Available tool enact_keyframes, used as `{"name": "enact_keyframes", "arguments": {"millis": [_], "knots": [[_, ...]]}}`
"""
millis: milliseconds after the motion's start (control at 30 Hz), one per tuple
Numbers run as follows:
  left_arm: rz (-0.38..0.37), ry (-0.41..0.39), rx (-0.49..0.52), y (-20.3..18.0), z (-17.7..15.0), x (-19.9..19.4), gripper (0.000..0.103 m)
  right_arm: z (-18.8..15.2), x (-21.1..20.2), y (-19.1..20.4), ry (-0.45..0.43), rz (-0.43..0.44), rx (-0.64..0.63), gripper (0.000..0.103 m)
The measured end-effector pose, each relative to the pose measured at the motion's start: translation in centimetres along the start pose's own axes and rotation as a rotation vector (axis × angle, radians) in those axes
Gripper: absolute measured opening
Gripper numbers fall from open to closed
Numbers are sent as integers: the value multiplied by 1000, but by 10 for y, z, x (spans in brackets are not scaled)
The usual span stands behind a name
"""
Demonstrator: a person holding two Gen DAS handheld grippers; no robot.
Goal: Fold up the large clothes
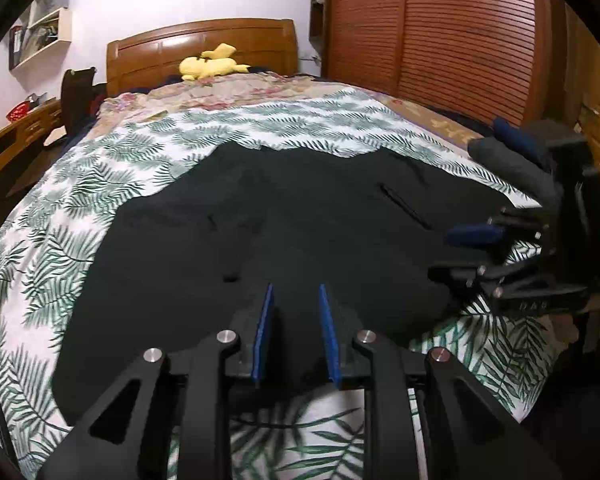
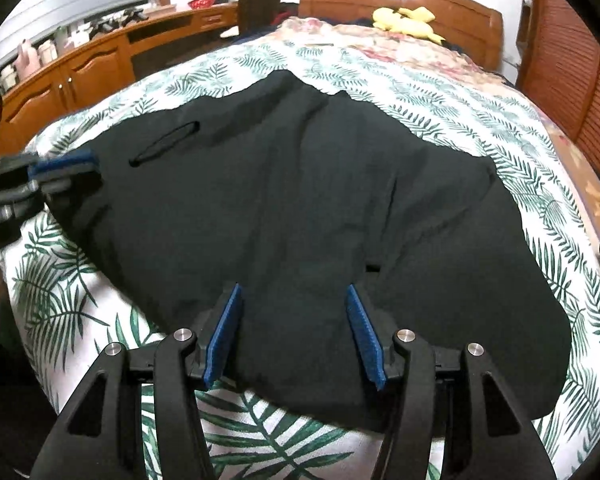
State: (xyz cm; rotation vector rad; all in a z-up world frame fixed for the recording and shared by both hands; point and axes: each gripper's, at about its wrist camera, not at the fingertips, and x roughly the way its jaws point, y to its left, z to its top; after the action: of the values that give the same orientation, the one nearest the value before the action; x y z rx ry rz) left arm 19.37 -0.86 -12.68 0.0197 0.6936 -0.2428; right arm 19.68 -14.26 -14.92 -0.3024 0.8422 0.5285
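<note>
A large black garment [image 1: 260,232] lies spread across a bed [image 1: 80,184] covered w/ a white sheet printed in green fern leaves. The cloth is mostly flat, w/ soft wrinkles and a slit pocket [image 1: 406,206] showing toward its right side. Its near hem sits close to the foot edge of the bed.

The left gripper [image 1: 296,300] hovers low over the near hem, its blue pads [image 1: 263,332] spread w/ a moderate gap, nothing between them. The right gripper [image 2: 294,300] sits over the near edge too, pads [image 2: 224,336] spread wider, also empty. Each gripper appears blurred at the edge of the other's view, so both are near each other, approx. side by side.

Judged risks from here:
- Black on black: the hem is hard to make out under the fingers, so a pinch could catch one layer only, or grab the sheet along w/ the garment. The sheet would then lift and drag.
- Uneven grasp points, left vs. right, would give a skewed fold line.
- Existing wrinkles could get trapped inside a fold if not smoothed first.
- Lifting too fast may let the far part bunch up toward the floral blanket [image 1: 220,96] and yellow plush toy [image 1: 210,65] by the headboard [image 1: 204,46].
- The grippers are close together; they could bump.
</note>
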Motion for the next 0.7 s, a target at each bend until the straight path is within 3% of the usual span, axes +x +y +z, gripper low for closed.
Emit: {"name": "enact_keyframes", "arguments": {"millis": [200,433,533,700], "knots": [[-13,14,11,-13,-2,8,22,-13,-30,-26,-50,-77,17,55],[-9,21,24,-22,-4,14,22,-38,-55,-81,-68,-197,121,55],[-7,25,36,-28,-4,17,22,-46,-61,-96,-67,-198,168,55],[4,27,57,-36,-4,21,25,-59,-58,-113,-30,-201,228,64]]}}
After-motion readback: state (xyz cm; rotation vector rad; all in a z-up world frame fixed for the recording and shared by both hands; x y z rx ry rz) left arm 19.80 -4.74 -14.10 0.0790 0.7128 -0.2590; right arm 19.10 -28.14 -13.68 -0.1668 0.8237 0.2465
